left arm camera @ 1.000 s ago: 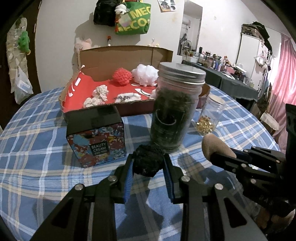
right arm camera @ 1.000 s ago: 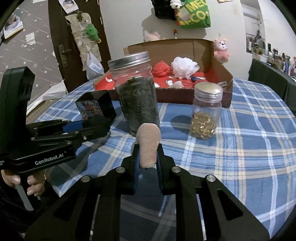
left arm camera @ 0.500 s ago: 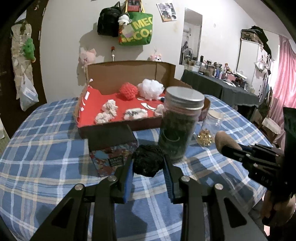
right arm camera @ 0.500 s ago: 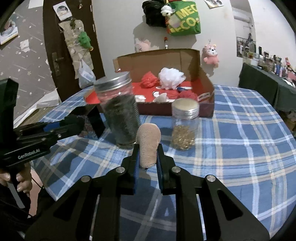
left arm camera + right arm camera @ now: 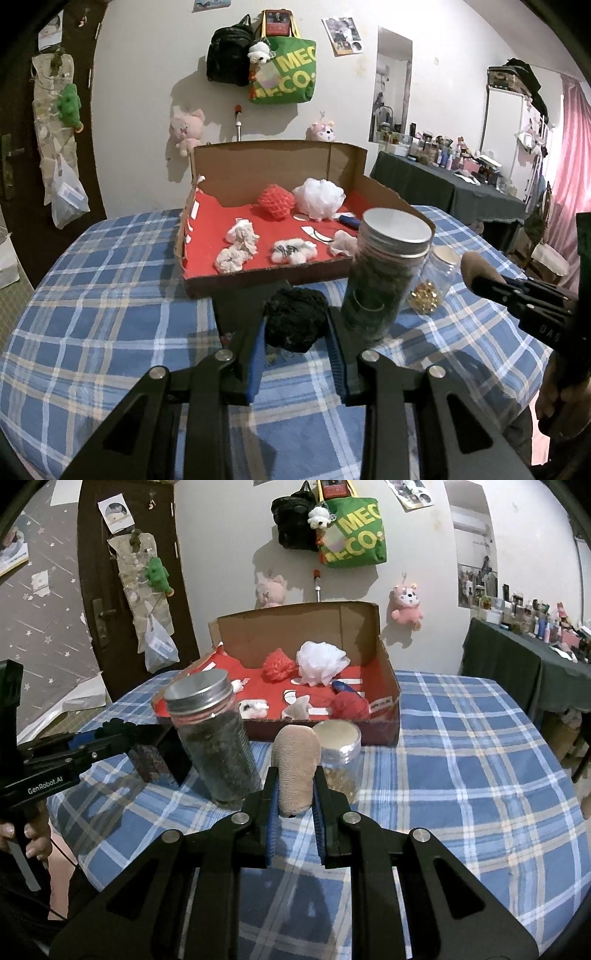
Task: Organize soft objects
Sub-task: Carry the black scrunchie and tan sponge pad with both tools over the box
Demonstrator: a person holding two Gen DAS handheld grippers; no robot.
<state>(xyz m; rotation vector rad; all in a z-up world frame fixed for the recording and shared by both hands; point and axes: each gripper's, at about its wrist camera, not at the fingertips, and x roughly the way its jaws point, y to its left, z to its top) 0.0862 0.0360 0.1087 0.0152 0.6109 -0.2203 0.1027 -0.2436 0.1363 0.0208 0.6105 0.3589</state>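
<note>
My left gripper (image 5: pixel 295 325) is shut on a black knitted ball (image 5: pixel 295 319), held above the table before the box. My right gripper (image 5: pixel 295 794) is shut on a beige soft pad (image 5: pixel 295 766), also raised; it shows at the right of the left wrist view (image 5: pixel 478 267). The open cardboard box (image 5: pixel 258 284) with a red floor holds a red mesh puff (image 5: pixel 276 201), a white puff (image 5: pixel 319 198) and several small white soft pieces (image 5: pixel 240 245). In the right wrist view the box (image 5: pixel 384 723) also holds a red yarn ball (image 5: pixel 349 707).
A tall jar with a metal lid (image 5: pixel 384 277) and dark contents stands in front of the box, a small jar of golden beads (image 5: pixel 432 284) to its right. A dark patterned box (image 5: pixel 155 760) stands left of the tall jar. The blue plaid tablecloth (image 5: pixel 92 314) covers the round table.
Both grippers have risen and drawn back with their objects still held. The view now looks down into the box from higher up.
</note>
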